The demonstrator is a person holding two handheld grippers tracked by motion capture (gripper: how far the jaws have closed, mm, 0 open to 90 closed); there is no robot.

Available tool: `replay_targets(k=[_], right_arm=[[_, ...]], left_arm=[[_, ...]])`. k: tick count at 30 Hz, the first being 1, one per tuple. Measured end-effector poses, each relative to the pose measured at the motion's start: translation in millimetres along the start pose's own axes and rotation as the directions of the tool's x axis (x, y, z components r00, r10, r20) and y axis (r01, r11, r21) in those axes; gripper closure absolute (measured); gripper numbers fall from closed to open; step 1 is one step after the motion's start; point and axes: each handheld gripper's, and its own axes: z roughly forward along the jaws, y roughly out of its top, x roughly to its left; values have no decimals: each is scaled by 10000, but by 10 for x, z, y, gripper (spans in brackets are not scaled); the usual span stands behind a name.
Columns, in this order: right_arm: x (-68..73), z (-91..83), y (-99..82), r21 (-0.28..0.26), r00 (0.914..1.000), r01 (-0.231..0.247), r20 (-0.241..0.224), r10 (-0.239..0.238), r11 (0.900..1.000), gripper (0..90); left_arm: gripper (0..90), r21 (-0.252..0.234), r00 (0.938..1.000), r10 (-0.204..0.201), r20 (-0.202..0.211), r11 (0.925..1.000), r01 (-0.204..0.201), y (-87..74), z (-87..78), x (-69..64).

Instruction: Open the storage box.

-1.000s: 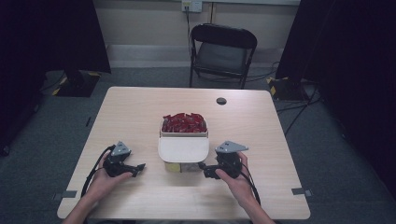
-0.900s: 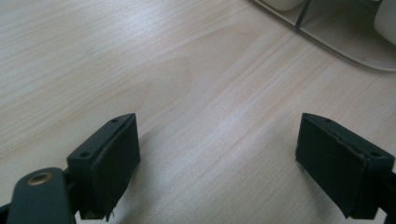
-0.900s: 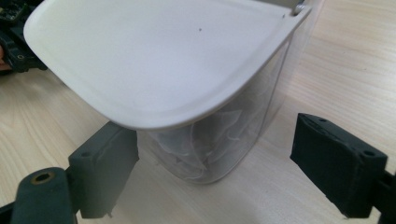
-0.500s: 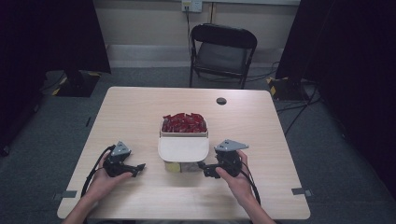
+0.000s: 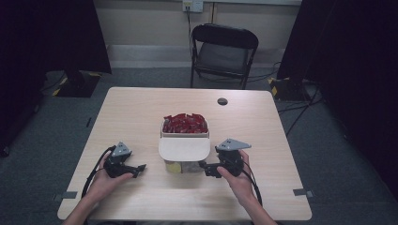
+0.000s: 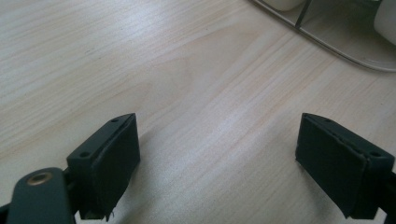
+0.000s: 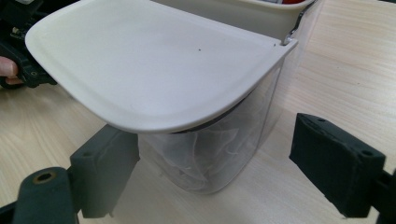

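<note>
A clear tub (image 5: 187, 166) with a white lid (image 5: 184, 149) stands at the middle of the table; something yellow (image 5: 172, 166) shows through its wall. Right behind it sits a cream tray (image 5: 185, 134) heaped with red packets (image 5: 185, 123). My right gripper (image 5: 210, 169) is open at the tub's right side. In the right gripper view it (image 7: 215, 172) faces the clear wall (image 7: 224, 140), with one jaw under the lid's (image 7: 154, 60) overhang. My left gripper (image 5: 139, 168) is open over bare wood to the tub's left. The left gripper view shows it (image 6: 224, 163) empty, the tub's base (image 6: 336, 42) ahead.
A small black round thing (image 5: 222, 101) lies on the table (image 5: 141, 112) toward the far edge. A black folding chair (image 5: 224, 49) stands beyond the table. Bare wood stretches to the left, right and front of the tub.
</note>
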Motion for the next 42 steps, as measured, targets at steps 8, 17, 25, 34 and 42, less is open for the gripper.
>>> replay_targets(k=[8, 17, 25, 34, 42], right_arm=[[-3, -10, 19, -39, 10000, 0, 9, 0, 10000, 150], [-1, -8, 89, -177, 9999, 36, -103, -38, 9998, 151], [1, 12, 162, -226, 9998, -5, -183, 1, 9997, 151], [-31, 25, 254, -442, 9996, -105, -251, 94, 9990, 151], [-63, 65, 294, -464, 9992, -284, -305, 270, 9985, 151]], left_arm=[[132, 2, 10000, 4, -2, 10000, -4, 0, 0, 0], [132, 7, 10000, 22, -4, 10000, -22, 0, -1, 2], [132, -4, 10000, 4, 0, 10000, -4, 0, 0, 0], [132, -3, 10000, 7, 0, 10000, -7, 0, 0, 0], [132, -8, 10000, 4, 0, 10000, -4, 0, 1, 0]])
